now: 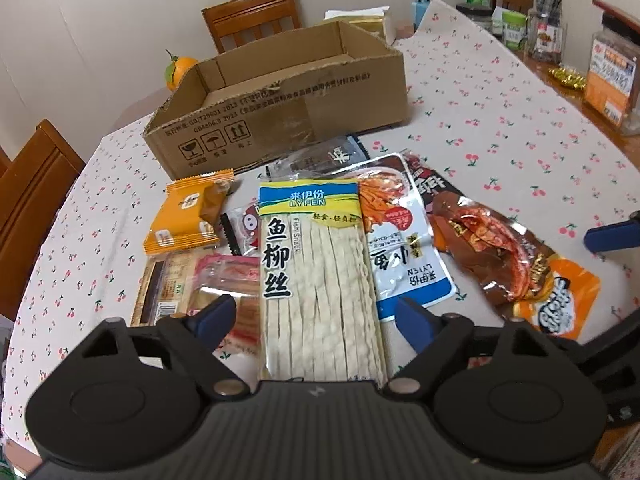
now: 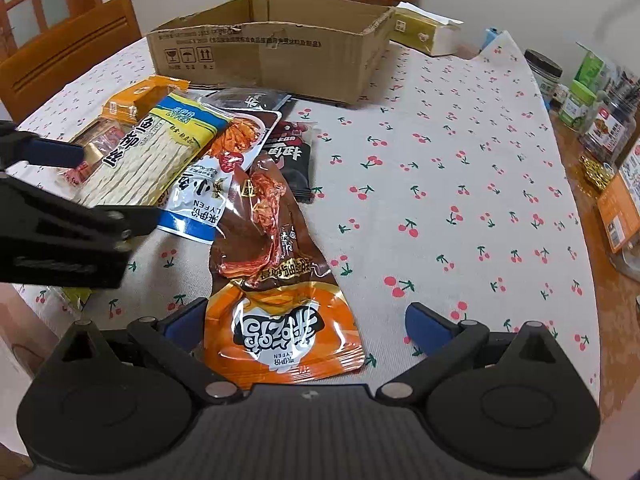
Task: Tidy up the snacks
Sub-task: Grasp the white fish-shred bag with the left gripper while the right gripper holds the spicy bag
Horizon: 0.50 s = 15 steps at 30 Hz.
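In the left wrist view, the left hand-held gripper [image 1: 316, 322] hovers over a heap of snack packets on the desk [image 1: 500, 92], which wears a cherry-print cloth. Its blue fingers [image 1: 216, 318] stand apart on either side of the near end of the fish-strip packet [image 1: 318, 280], not pressing on it. That long packet lies lengthwise in the middle of the heap. Left of it sit orange biscuit packs [image 1: 188, 216]; right of it lie a white-and-blue pouch [image 1: 404, 252] and a brown-and-orange pouch [image 1: 516, 264]. Behind the heap stands an open cardboard box [image 1: 288, 100], with an orange fruit [image 1: 180, 70] at its far left corner. Jars [image 1: 608, 76] line the desk's right edge.

In the right wrist view, the right hand-held gripper [image 2: 302, 322] has its jaws spread wide, straddling the near end of the brown-and-orange pouch without clamping it. The pouch stretches away toward the other packets. The left hand-held gripper reaches in from the left above the fish-strip packet. The cardboard box sits beyond the pile, a tissue pack [image 2: 426, 32] beside its right end.
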{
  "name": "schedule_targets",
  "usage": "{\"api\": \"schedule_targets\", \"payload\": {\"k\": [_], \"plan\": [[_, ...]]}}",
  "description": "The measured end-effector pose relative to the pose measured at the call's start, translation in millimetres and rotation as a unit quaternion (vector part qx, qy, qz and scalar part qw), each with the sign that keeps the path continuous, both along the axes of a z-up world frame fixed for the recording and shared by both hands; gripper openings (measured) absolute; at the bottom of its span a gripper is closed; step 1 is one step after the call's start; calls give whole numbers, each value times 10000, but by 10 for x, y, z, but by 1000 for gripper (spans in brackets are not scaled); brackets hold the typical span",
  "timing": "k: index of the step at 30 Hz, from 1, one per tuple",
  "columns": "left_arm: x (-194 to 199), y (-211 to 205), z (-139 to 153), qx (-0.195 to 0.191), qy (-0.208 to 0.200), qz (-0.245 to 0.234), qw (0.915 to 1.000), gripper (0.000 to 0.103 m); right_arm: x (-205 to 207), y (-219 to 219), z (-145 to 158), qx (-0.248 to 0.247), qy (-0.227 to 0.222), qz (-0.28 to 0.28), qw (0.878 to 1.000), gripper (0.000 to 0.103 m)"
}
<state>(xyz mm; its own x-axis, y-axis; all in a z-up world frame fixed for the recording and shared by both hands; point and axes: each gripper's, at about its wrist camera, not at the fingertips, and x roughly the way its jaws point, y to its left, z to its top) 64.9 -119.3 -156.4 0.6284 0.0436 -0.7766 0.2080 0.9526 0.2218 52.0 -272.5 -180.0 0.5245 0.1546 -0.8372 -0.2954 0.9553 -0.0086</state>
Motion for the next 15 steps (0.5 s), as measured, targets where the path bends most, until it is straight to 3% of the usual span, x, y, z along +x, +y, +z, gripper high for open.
{"api": "schedule_targets", "payload": {"k": [9,15], "plan": [[58,-39,-32,1,-26,-17,10000,83,19,8,6,-8,22,83,10000,103],[64,-16,-1,-142,-47,-65,9999,66,41,20,12,-27,98,76,9999,103]]}}
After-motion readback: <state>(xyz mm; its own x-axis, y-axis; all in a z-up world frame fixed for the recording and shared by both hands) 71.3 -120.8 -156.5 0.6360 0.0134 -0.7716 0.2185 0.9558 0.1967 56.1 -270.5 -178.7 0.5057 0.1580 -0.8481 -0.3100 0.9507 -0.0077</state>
